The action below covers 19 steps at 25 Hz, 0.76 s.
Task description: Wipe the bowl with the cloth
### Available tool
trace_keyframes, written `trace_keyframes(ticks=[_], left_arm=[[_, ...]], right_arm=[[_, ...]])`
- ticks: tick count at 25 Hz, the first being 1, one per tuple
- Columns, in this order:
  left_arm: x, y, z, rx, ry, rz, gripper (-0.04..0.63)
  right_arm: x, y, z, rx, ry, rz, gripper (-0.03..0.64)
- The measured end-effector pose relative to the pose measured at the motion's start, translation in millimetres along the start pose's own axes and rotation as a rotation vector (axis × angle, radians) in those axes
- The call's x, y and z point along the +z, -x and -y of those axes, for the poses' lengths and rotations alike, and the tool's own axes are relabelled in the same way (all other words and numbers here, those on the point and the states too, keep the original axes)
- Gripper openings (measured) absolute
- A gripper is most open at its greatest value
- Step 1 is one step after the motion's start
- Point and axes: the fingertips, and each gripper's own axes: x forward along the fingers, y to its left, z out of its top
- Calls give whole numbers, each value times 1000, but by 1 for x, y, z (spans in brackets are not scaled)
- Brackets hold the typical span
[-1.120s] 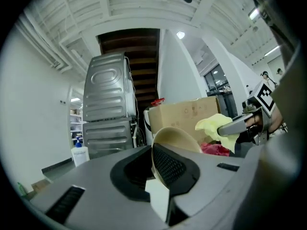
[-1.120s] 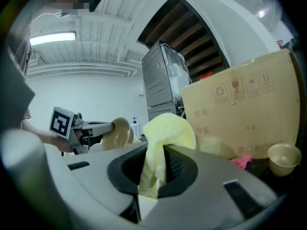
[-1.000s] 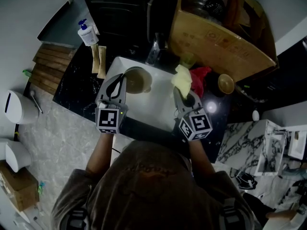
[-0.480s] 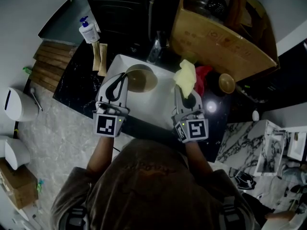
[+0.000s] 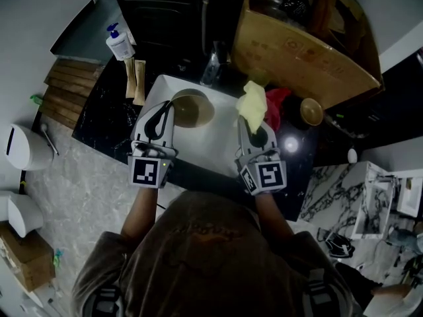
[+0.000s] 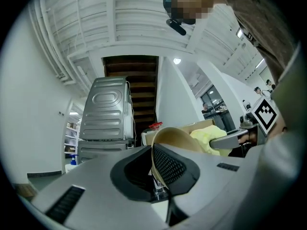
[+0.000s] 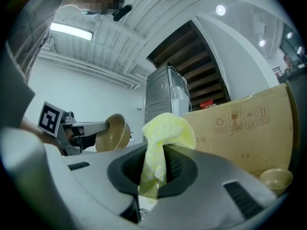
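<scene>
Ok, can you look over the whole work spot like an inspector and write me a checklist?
Surface: white board lying on a dark counter.
Job's things: bowl held tipped on its side; yellow cloth apart from it.
Clutter: pump bottle, tan packets, cardboard box, second bowl.
Grippers: left tongs shut on the bowl's rim; right tongs shut on the cloth.
Cables: nothing seen.
Surroundings: marble floor, white bins.

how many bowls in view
2. One tan round bowl is held by its rim in the left gripper; a second tan bowl sits on the dark counter beside the cardboard box. Others may be hidden inside that box.
</scene>
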Motion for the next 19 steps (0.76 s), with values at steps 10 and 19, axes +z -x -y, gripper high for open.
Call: trace_keyframes(ticks=[10, 19], left_arm=[[-10, 2, -1, 11, 34, -27, 25], [-18, 3, 2, 13, 52, -48, 25]], right_arm=[[-2, 0, -4, 24, -3, -9, 26], [-4, -2, -7, 52, 2, -18, 26]])
